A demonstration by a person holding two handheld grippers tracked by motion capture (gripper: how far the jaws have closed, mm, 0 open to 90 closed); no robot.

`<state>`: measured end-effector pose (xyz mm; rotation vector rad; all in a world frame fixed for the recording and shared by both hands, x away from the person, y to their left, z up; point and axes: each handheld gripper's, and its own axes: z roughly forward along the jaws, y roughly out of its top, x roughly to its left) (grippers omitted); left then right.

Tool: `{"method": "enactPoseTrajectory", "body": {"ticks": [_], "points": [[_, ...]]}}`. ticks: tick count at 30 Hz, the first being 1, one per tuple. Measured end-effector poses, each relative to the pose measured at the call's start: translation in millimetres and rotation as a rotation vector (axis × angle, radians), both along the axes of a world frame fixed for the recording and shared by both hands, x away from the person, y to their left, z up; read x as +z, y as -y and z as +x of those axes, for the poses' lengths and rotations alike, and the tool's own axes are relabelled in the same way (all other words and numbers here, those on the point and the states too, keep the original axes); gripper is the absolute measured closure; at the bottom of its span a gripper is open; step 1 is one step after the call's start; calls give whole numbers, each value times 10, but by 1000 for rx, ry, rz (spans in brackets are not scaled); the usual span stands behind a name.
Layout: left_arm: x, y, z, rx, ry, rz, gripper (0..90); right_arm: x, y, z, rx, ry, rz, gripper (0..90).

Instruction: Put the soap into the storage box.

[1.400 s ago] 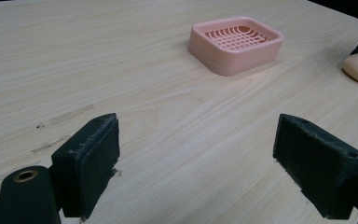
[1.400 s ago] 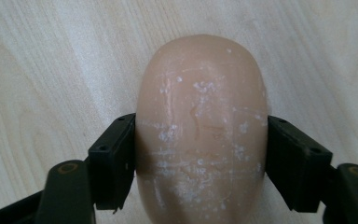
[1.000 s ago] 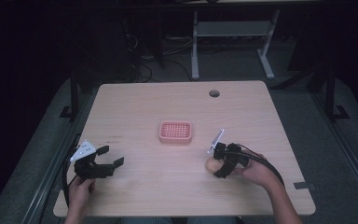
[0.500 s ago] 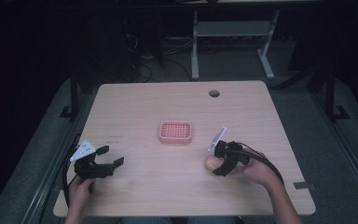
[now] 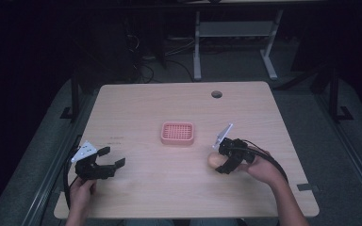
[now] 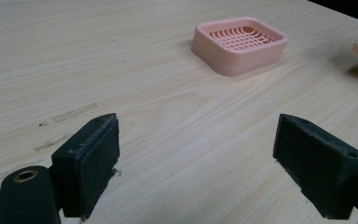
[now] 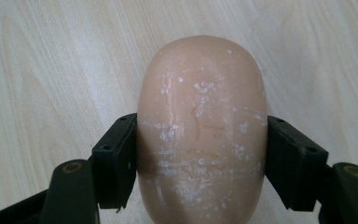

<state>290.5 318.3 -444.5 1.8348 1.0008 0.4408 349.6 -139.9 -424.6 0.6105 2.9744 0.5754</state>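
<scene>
On the table's right, right gripper (image 5: pixel 218 163) clamped on peach soap bar (image 7: pixel 200 130), left gripper (image 5: pixel 109 157) spread wide, pink soap dish (image 5: pixel 177 133) between.

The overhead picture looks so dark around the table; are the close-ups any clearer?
High view: the table is lit, its surroundings nearly black. Left gripper view: evenly lit, the pink dish sharp. Right gripper view: bright, the soap shows white scuffs, with shade beneath it.

Light wooden table (image 5: pixel 146 108) with pink slotted tray (image 5: pixel 177 133).
</scene>
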Motion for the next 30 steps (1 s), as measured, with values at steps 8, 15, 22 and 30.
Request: {"method": "enactPoseTrajectory", "body": {"ticks": [8, 15, 22, 30], "points": [[1, -1, -5, -2, 1, -3, 143, 64, -21, 49, 2, 3, 25, 319], [4, 3, -5, -3, 2, -1, 143, 91, -23, 65, 4, 3, 24, 319], [5, 1, -8, -3, 5, -2, 143, 149, -37, 109, 3, 9, 34, 319], [4, 0, -11, -1, 5, -6, 143, 158, -52, 170, 2, -1, 48, 320]]}}
